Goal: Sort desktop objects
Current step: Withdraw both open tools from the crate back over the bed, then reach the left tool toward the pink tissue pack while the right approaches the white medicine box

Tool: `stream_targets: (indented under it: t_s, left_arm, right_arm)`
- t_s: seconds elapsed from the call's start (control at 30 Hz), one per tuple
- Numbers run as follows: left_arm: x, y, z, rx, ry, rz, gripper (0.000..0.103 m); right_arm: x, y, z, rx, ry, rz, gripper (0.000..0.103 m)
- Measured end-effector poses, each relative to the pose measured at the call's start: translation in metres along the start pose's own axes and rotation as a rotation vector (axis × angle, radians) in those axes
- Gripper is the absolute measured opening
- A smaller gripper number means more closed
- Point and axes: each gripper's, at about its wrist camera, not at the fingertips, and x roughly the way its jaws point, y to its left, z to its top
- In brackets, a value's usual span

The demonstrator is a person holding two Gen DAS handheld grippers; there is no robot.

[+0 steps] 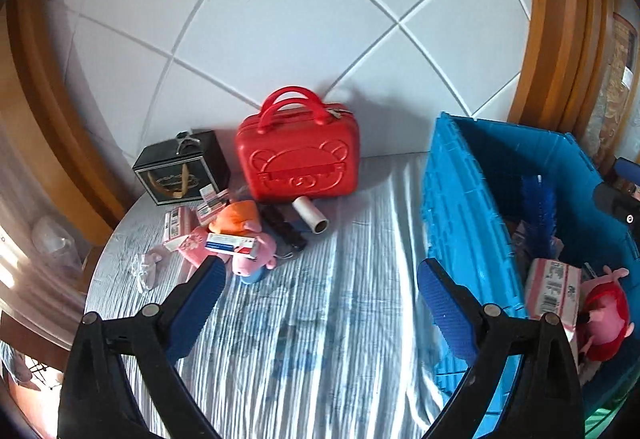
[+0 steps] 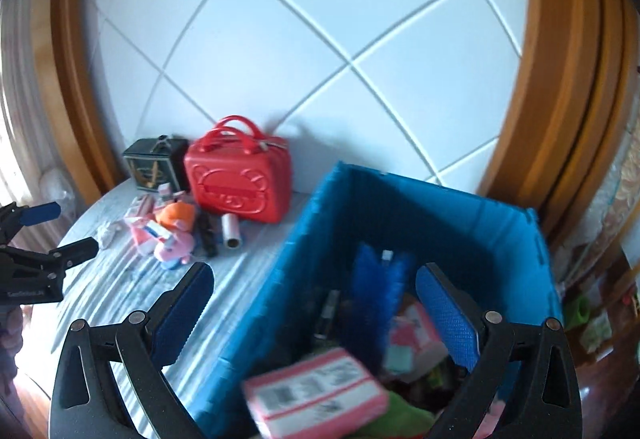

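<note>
Left wrist view: our left gripper (image 1: pixel 320 279) hangs wide open and empty over the striped tablecloth (image 1: pixel 340 319), aimed at the far-left pile – a pink plush pig (image 1: pixel 252 255) under a flat white-and-blue carton (image 1: pixel 230 244), near the red hard-shell case (image 1: pixel 298 159). We judge the next pick starts there.

Right wrist view: our right gripper (image 2: pixel 314 295) gapes empty above the blue plastic crate (image 2: pixel 400 199) – its contents blurred, a pink-edged box (image 2: pixel 316 393) barely legible.
</note>
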Motion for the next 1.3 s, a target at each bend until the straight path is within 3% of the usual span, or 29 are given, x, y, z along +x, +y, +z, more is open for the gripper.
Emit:
stream_targets:
  t_s: [0.13, 0.3, 0.53, 0.8, 1.03, 1.3]
  left_arm:
    - [0.011, 0.063, -0.007, -0.002, 0.005, 0.018, 0.098]
    - [0.035, 0.122, -0.014, 0.011, 0.028, 0.017, 0.098]
    - [0.088, 0.191, -0.023, -0.021, 0.111, 0.006, 0.098]
    - [0.171, 0.241, -0.035, -0.143, 0.221, 0.014, 0.098]
    - [0.253, 0.254, -0.058, -0.143, 0.289, 0.061, 0.098]
    - [0.354, 0.282, -0.074, -0.217, 0.373, 0.093, 0.098]
  right_arm:
    - [0.004, 0.056, 0.017, 0.016, 0.002, 0.027, 0.103]
    - [0.020, 0.118, 0.035, 0.031, 0.014, 0.001, 0.103]
    - [0.082, 0.173, 0.030, 0.097, 0.103, -0.015, 0.103]
    - [0.173, 0.191, 0.015, 0.089, 0.222, -0.041, 0.103]
    - [0.267, 0.194, 0.004, 0.090, 0.313, -0.023, 0.103]
    - [0.368, 0.211, -0.010, 0.110, 0.401, 0.015, 0.103]
